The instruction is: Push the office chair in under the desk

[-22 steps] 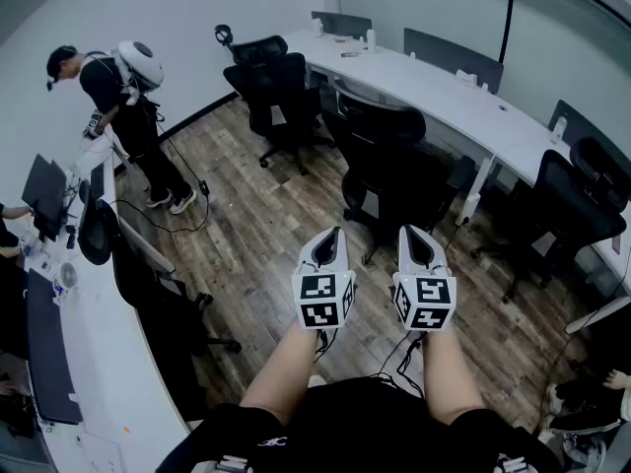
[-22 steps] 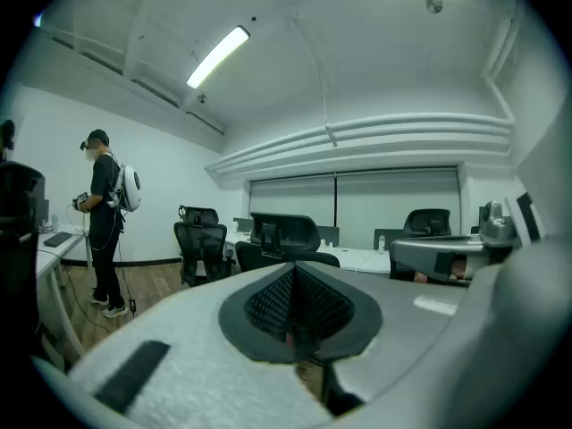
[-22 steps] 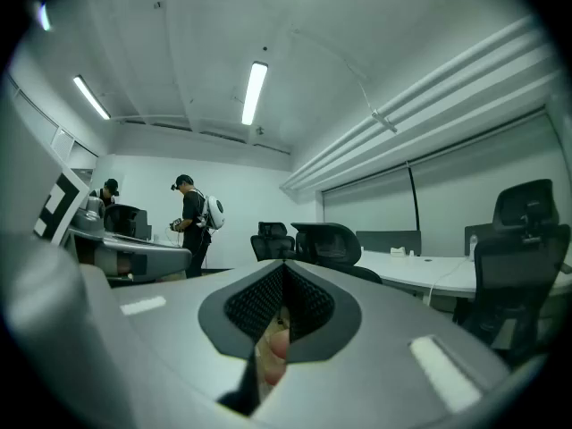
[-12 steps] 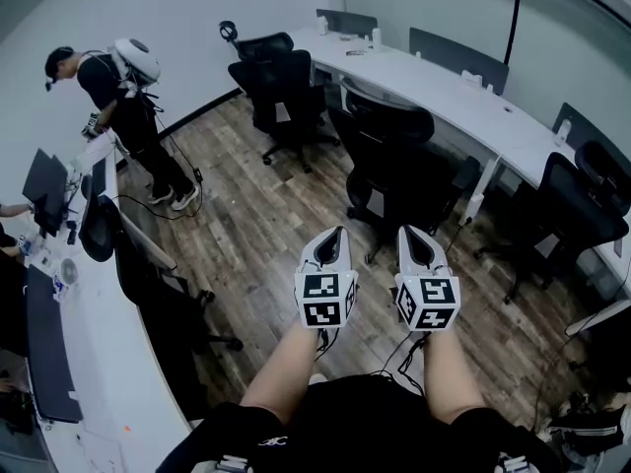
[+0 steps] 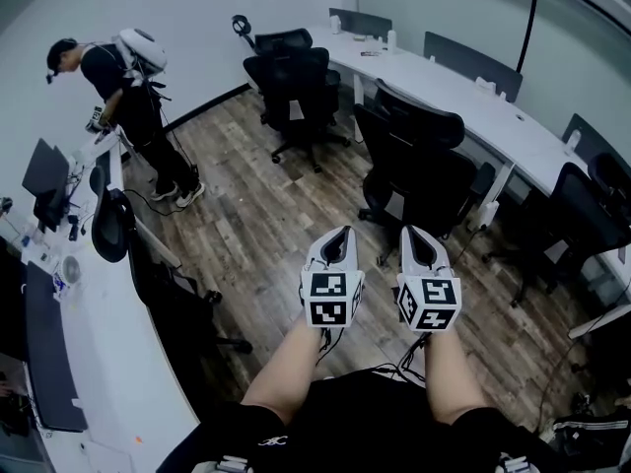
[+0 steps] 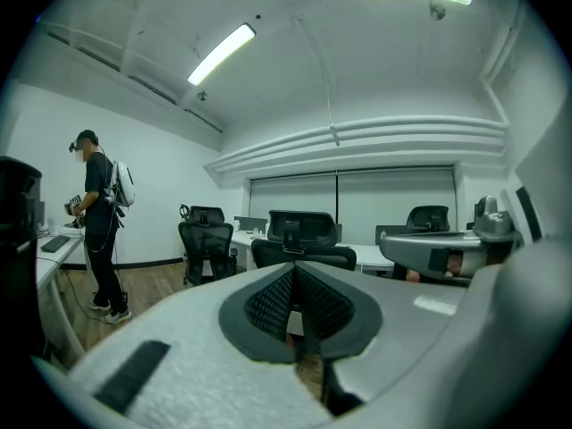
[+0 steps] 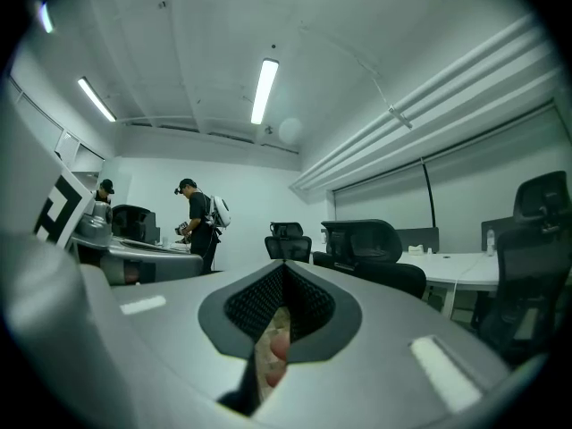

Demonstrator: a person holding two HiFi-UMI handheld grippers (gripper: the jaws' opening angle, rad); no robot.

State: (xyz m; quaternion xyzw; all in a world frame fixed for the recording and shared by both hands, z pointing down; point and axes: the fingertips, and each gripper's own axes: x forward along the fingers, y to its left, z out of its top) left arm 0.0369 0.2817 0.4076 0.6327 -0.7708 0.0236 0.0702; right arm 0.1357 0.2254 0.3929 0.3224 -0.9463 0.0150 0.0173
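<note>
A black office chair (image 5: 419,166) stands pulled out from the long white curved desk (image 5: 463,92), its back towards me. It appears ahead in the left gripper view (image 6: 302,236) and the right gripper view (image 7: 375,250). My left gripper (image 5: 335,236) and right gripper (image 5: 418,235) are held side by side above the wood floor, short of the chair and apart from it. Both are shut with nothing between the jaws. The same shows close up for the left gripper (image 6: 295,273) and the right gripper (image 7: 283,273).
A second black chair (image 5: 294,85) stands at the desk's far end, and more chairs (image 5: 590,215) sit at the right. A person with a white backpack (image 5: 126,97) stands by the left desk (image 5: 108,363), where another chair (image 5: 148,274) is parked. Cables lie on the floor.
The chair and desk have come a little closer and shifted right in the head view. Both grippers keep their place side by side and stay shut.
</note>
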